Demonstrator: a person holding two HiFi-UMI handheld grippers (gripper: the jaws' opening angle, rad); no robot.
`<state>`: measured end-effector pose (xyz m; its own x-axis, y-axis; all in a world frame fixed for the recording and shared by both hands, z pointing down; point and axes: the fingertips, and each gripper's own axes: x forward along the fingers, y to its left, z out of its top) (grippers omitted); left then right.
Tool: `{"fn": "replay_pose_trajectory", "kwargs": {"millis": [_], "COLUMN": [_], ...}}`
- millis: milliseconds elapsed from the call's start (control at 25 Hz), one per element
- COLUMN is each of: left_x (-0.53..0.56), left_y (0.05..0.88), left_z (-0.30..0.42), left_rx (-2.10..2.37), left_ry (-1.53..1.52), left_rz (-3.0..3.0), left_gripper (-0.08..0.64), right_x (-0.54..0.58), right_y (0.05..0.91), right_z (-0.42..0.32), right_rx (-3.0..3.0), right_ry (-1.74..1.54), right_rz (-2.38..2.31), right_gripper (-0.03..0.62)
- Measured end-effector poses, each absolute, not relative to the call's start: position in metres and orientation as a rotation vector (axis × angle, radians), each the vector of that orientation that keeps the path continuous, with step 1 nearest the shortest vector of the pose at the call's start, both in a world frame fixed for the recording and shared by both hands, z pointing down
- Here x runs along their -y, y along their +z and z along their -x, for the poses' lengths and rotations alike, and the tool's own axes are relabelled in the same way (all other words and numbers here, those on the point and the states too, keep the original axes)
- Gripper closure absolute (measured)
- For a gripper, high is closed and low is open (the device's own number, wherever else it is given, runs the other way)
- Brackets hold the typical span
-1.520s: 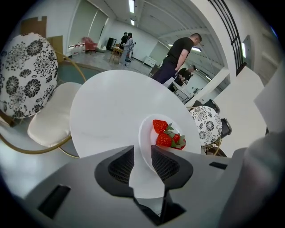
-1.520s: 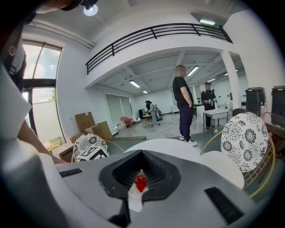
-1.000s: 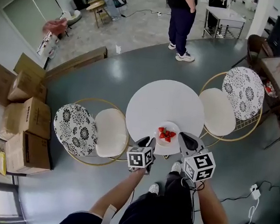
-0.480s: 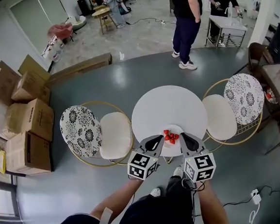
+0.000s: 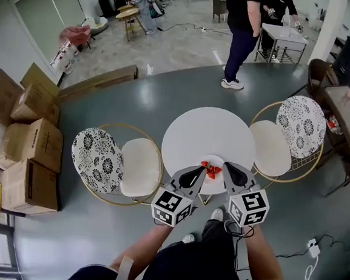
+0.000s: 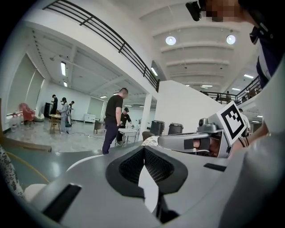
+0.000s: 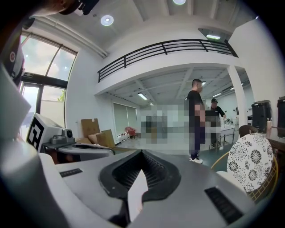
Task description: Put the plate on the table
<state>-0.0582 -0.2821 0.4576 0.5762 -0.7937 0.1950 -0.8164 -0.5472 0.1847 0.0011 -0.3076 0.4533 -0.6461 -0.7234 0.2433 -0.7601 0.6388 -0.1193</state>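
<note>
Just pinching one plate (image 5: pixel 213 179) in two sets of jaws, left gripper (image 5: pixel 201 170) plus right gripper (image 5: pixel 226 167), at one tabletop (image 5: pixel 209 133).

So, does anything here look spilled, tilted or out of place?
Nothing stands out. The left hand-held gripper and right hand-held gripper each hold the plate by its rim at the near edge of the table. The strawberries lie together on it; none has spilled.

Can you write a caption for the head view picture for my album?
Left gripper and right gripper grip a plate of strawberries at the near edge of a round white table.
</note>
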Motion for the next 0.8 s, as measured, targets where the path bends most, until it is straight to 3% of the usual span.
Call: {"fn": "replay_pose_trajectory", "kwargs": {"millis": [800], "left_x": [0.277], "left_y": [0.447], "left_z": [0.049], "left_rx": [1.308], "left_ry": [0.113], "left_rz": [-2.575], "left_gripper": [0.554], "right_x": [0.298], "right_y": [0.438], "right_z": [-0.006], "right_rx": [2.725], "right_ry": [0.281], "right_rz": [-1.230], "right_gripper": [0.588]}}
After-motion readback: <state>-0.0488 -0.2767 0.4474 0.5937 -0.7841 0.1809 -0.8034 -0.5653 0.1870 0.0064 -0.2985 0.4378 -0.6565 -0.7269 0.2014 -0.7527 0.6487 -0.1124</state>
